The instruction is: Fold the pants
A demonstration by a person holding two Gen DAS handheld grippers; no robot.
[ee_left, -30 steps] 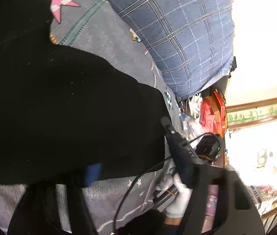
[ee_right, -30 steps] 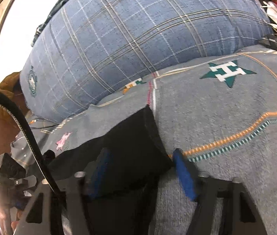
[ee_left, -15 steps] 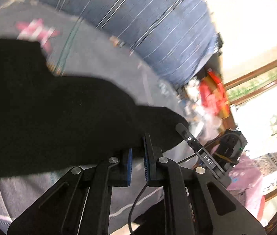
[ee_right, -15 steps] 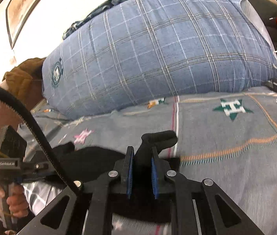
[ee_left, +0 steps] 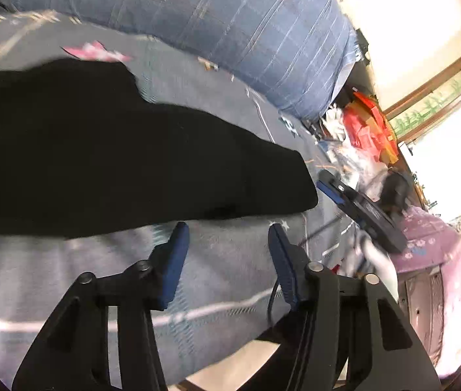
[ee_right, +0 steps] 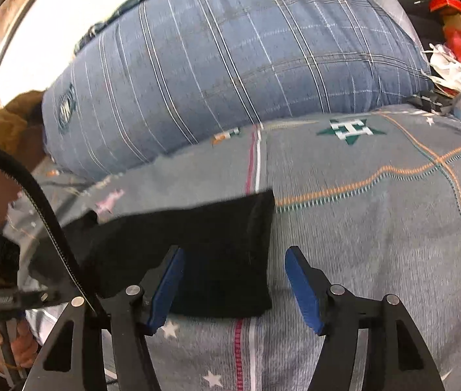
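The black pants point(ee_left: 106, 159) lie flat in a long folded strip on the grey patterned bedspread point(ee_left: 230, 260). In the right wrist view their squared end point(ee_right: 210, 247) lies just ahead of the fingers. My left gripper point(ee_left: 227, 231) is open and empty, just short of the pants' near edge. My right gripper point(ee_right: 233, 257) is open and empty, its left finger over the pants' end. The right gripper also shows in the left wrist view point(ee_left: 357, 205), beside the pants' end.
A large blue plaid pillow point(ee_right: 246, 58) lies along the far side of the bed. Red bags and white clutter point(ee_left: 367, 127) pile up past the bed's end. A pink cloth point(ee_left: 432, 238) lies at the right. The bed's near edge point(ee_left: 246, 352) runs below my left gripper.
Both grippers were shut on the pants half a second ago. They have opened, let the pants go onto the bedspread and drawn back a little.
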